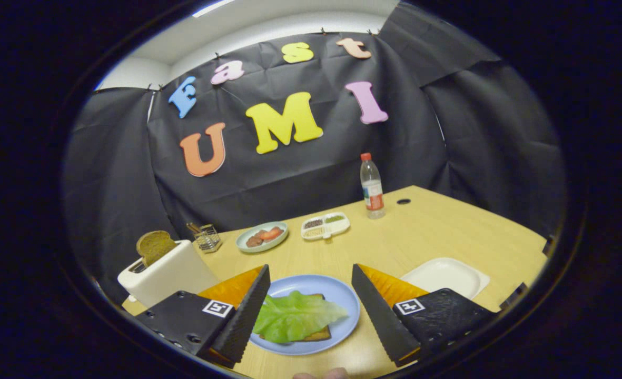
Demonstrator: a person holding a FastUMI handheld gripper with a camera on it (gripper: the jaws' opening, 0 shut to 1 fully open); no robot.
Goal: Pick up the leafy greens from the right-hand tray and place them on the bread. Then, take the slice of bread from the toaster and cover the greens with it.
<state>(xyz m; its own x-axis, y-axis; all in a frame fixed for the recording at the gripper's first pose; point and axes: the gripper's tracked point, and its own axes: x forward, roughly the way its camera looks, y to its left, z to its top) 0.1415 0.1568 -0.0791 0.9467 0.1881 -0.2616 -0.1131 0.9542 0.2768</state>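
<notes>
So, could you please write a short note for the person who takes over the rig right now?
Gripper: fingers open, holding nothing, spread on either side of the blue plate.
Leafy greens: already lying on the bread on that plate, between the fingers.
White tray beyond the right finger: nothing on it.
Toaster beyond the left finger: the second slice of bread stands up out of its slot.
Done: greens placed on the bread.
Left: take the slice from the toaster and lay it over the greens.

Open claw (309, 302) over leafy greens (295, 317) on bread (318, 333).
</notes>
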